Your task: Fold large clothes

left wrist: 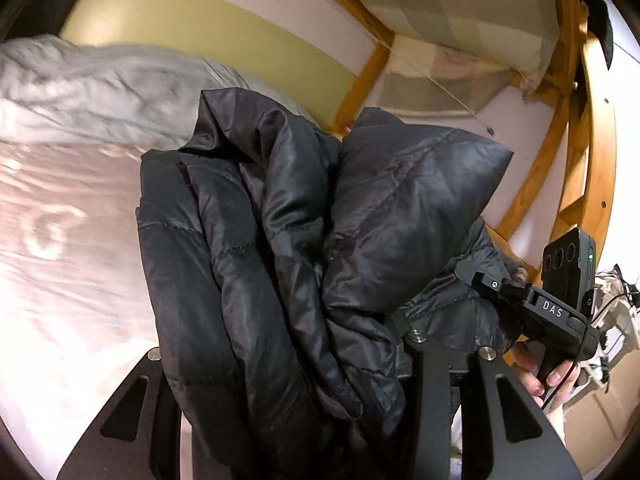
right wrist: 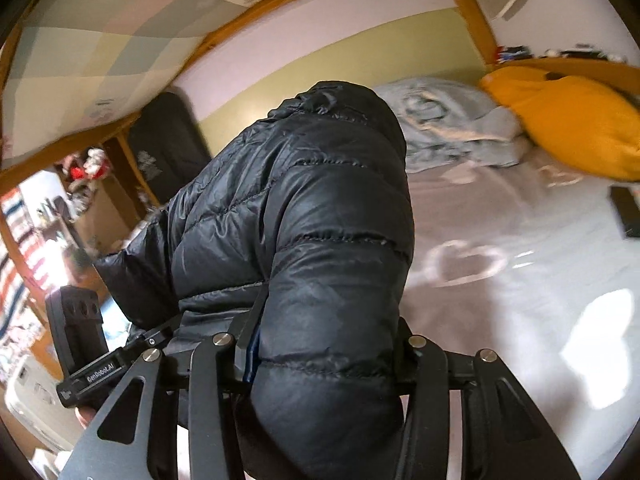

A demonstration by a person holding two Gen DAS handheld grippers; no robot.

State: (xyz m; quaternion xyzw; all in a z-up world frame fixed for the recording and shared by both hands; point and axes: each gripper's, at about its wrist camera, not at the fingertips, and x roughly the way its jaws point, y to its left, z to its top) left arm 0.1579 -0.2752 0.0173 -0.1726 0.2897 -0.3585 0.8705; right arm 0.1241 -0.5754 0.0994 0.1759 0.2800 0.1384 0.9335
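A black quilted puffer jacket (left wrist: 280, 240) hangs bunched between my two grippers, lifted above the bed. My left gripper (left wrist: 320, 360) is shut on a thick fold of it; the fabric hides the fingertips. In the right wrist view the jacket (right wrist: 312, 240) fills the middle, and my right gripper (right wrist: 320, 360) is shut on a padded fold, fingertips buried in fabric. The right gripper's body (left wrist: 560, 304) shows at the right of the left wrist view, and the left gripper's body (right wrist: 84, 344) shows at the lower left of the right wrist view.
A bed with a pale sheet (right wrist: 520, 280) printed with hearts lies below. A grey blanket (left wrist: 100, 88) is crumpled at its head beside a yellow pillow (right wrist: 568, 128). A wooden bunk frame (left wrist: 592, 160) stands close around. A dark flat object (right wrist: 628, 212) lies on the sheet.
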